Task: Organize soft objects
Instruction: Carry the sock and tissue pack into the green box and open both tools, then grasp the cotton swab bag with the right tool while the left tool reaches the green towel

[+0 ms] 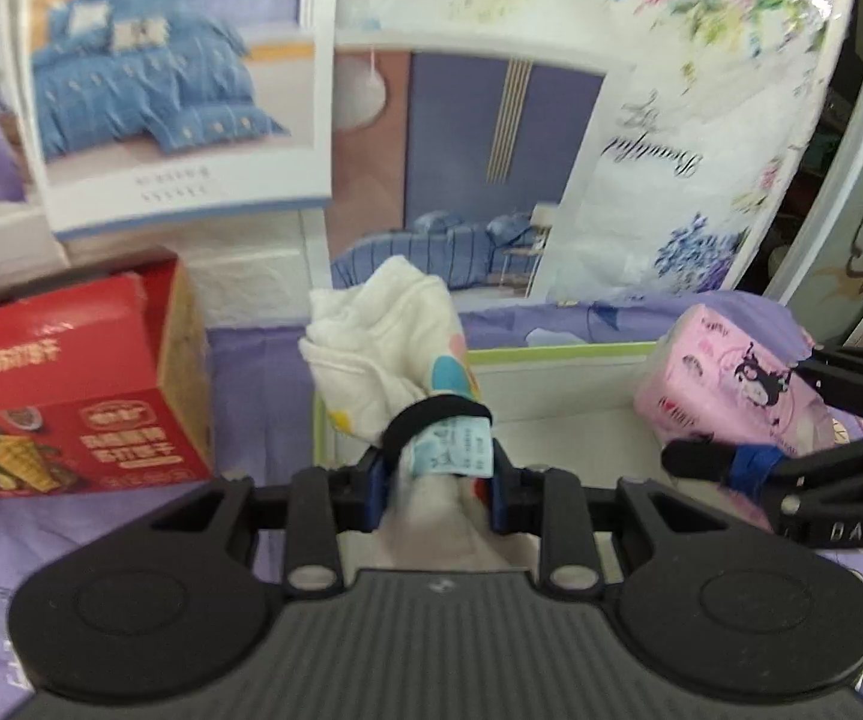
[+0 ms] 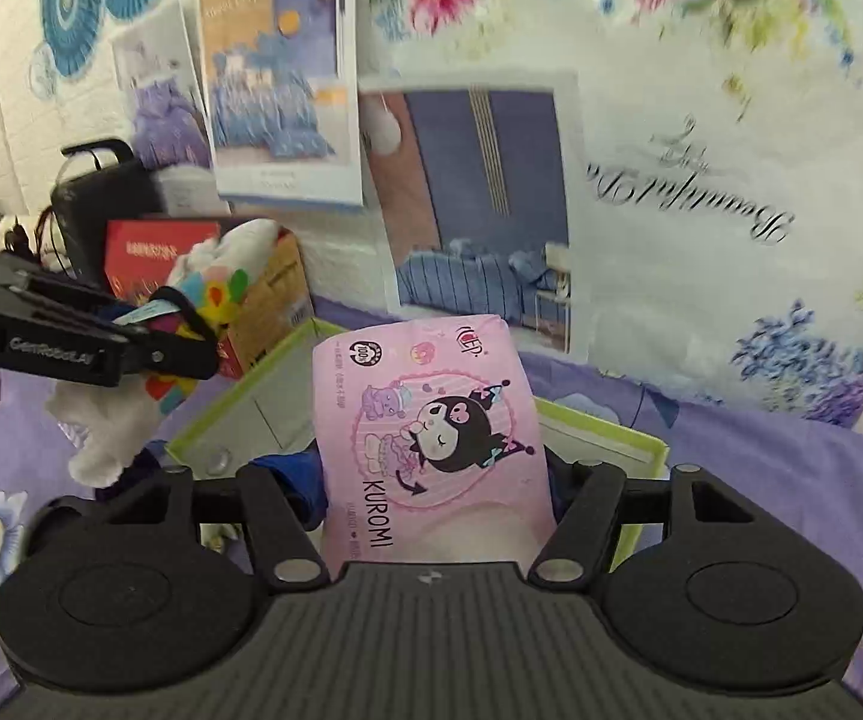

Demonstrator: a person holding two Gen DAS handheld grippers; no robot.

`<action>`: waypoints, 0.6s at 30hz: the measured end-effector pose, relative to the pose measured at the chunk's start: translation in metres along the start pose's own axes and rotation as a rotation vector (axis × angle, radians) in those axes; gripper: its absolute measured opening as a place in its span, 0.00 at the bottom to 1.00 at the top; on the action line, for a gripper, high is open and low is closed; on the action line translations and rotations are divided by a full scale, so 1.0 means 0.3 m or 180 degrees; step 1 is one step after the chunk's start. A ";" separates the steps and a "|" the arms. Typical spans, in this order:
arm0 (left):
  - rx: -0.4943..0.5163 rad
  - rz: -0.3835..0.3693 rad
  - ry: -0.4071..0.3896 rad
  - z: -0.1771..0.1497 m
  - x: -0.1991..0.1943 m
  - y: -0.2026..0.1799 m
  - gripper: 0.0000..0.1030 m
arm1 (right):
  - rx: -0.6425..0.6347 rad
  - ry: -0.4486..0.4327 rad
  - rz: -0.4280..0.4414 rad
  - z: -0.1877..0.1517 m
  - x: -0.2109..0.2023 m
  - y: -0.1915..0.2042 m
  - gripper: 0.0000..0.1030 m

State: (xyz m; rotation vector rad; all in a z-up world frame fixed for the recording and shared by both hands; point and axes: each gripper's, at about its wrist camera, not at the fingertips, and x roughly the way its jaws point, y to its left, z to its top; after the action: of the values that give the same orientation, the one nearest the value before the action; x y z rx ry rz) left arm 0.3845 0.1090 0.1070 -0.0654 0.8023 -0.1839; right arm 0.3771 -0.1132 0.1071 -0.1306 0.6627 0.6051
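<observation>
My left gripper (image 1: 434,489) is shut on a rolled white cloth bundle (image 1: 389,336) with coloured spots, a black band and a blue label, held above the left part of a green-rimmed white box (image 1: 557,351). The bundle also shows in the right wrist view (image 2: 215,288). My right gripper (image 2: 437,483) is shut on a pink Kuromi tissue pack (image 2: 431,414), held over the same box (image 2: 605,426). In the left wrist view the pack (image 1: 731,372) and the right gripper (image 1: 749,414) are at the right.
A red snack carton (image 1: 83,396) stands left of the box on the purple floral bedsheet (image 1: 251,372). Packaged bedding sets (image 1: 479,168) lean upright along the back. A black bag (image 2: 101,198) sits at the far left in the right wrist view.
</observation>
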 end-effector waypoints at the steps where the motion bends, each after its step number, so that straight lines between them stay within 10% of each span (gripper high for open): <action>1: -0.0037 0.0009 0.0070 0.009 0.040 0.005 0.38 | -0.0005 0.0067 0.0010 -0.005 0.028 -0.007 0.51; 3: -0.0092 0.0065 0.0156 0.013 0.095 0.018 0.62 | 0.0043 0.0172 -0.0004 -0.011 0.076 -0.024 0.52; 18: -0.0172 0.0236 -0.0085 -0.038 -0.091 0.056 0.62 | 0.0267 -0.0099 -0.0200 -0.012 -0.025 -0.058 0.62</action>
State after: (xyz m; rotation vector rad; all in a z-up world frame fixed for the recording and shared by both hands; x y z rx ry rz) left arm 0.3601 0.1310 0.1164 -0.0886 0.7818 -0.0911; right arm 0.3805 -0.1322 0.1075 -0.0633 0.6506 0.5171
